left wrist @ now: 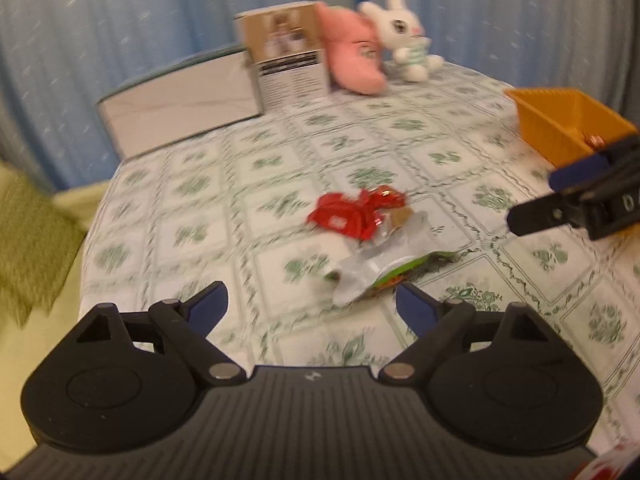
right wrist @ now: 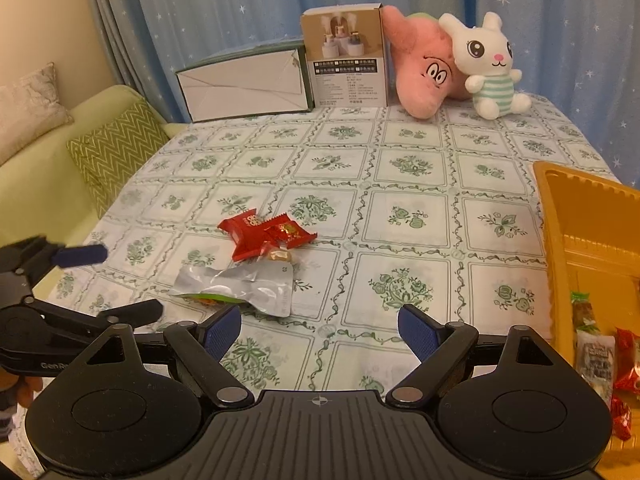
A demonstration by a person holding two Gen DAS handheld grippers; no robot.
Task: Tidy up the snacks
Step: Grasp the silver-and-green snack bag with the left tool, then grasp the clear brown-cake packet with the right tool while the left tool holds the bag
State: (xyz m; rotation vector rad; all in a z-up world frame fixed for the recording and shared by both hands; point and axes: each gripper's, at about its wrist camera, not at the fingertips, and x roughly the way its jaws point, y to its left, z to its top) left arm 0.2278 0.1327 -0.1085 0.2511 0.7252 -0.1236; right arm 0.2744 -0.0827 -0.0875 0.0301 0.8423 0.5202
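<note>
On the table: a green-and-white floral tablecloth (right wrist: 408, 200) with a small heap of snacks left of its middle.
Left gripper (left wrist: 312, 300): jaws spread wide, nothing between them; it hovers just short of the silver snack pouch (left wrist: 372, 272) without touching it.
Right gripper (right wrist: 320, 324): jaws also wide apart and empty, above bare cloth, with the heap off to its left.
Snack heap: two red wrappers, the larger red packet (right wrist: 244, 236) partly under the smaller red packet (right wrist: 290, 232); a clear-wrapped candy (right wrist: 280, 255) sits just beside them, and the silver snack pouch (right wrist: 240, 286) lies nearest the grippers, crumpled, with a green edge.
Orange tray (right wrist: 556, 248): at the right edge of the table, well apart from the heap.
Only in the right wrist view: several wrapped snacks (right wrist: 596, 356) already lying in the tray, and a green zigzag cushion (right wrist: 116, 152) on a sofa at the left.
Only in the left wrist view: the right gripper's fingers coming in from the right, in front of the tray; this view is blurred.
At the back, both views: a white carton (right wrist: 244, 84), a humidifier box (right wrist: 346, 56), a pink plush (right wrist: 420, 64) and a white bunny plush (right wrist: 490, 68) against the blue curtain.
</note>
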